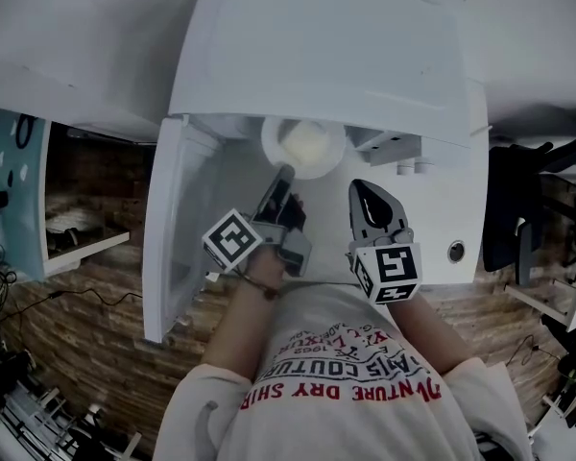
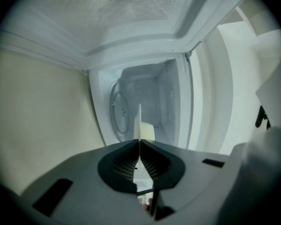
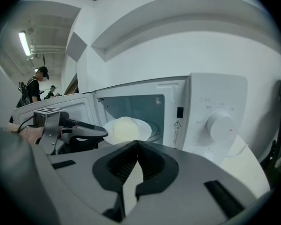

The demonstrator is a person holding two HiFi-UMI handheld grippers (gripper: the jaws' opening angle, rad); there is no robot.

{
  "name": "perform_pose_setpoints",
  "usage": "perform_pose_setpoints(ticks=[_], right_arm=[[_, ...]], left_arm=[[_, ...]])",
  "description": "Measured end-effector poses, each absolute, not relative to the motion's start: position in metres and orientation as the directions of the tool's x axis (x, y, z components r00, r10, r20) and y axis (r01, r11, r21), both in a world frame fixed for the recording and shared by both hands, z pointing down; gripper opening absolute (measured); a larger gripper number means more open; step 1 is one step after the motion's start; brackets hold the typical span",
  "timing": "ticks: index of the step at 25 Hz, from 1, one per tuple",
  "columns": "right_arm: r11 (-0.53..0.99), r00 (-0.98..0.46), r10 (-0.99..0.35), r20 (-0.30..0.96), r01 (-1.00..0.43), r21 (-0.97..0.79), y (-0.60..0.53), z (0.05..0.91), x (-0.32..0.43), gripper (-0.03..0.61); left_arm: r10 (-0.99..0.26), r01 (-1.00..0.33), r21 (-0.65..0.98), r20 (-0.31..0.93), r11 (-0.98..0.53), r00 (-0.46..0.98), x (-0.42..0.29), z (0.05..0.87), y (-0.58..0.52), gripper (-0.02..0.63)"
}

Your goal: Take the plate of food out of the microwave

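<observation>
1. The left gripper clamps the rim of the plate of food.
2. The plate is at the mouth of the open microwave.
3. The right gripper hangs just beside it, jaws pressed together on nothing.

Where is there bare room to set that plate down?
The white tabletop in front of the microwave, to the right of the shut right gripper, looks bare. It is crowded at the microwave's mouth: the left gripper pinches the plate there, beside the open door.
</observation>
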State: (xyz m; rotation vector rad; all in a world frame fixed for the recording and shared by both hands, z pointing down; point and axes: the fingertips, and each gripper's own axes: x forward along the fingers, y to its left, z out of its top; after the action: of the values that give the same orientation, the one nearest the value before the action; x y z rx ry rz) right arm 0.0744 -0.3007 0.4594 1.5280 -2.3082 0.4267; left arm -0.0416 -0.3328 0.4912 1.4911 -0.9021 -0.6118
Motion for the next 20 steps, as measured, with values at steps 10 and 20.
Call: perform_pose_setpoints(ticks=[10, 20], right_arm=[[0.393, -0.380, -0.829, 0.411, -0.918, -0.056, -0.283, 0.444, 0.089, 0.012], [0.388, -0.381, -0.855, 0.351, -0.920, -0.054, -0.270, 0.420, 0.093, 0.012]], left_arm=[[-0.842, -0.136, 0.990, 0.053, -0.024, 0.536, -0.037, 0.449, -0.284, 0.015], [-0.849, -0.132, 0.986, -0.017, -0.102, 0.529, -0.041, 0.408, -0.246, 0.015]])
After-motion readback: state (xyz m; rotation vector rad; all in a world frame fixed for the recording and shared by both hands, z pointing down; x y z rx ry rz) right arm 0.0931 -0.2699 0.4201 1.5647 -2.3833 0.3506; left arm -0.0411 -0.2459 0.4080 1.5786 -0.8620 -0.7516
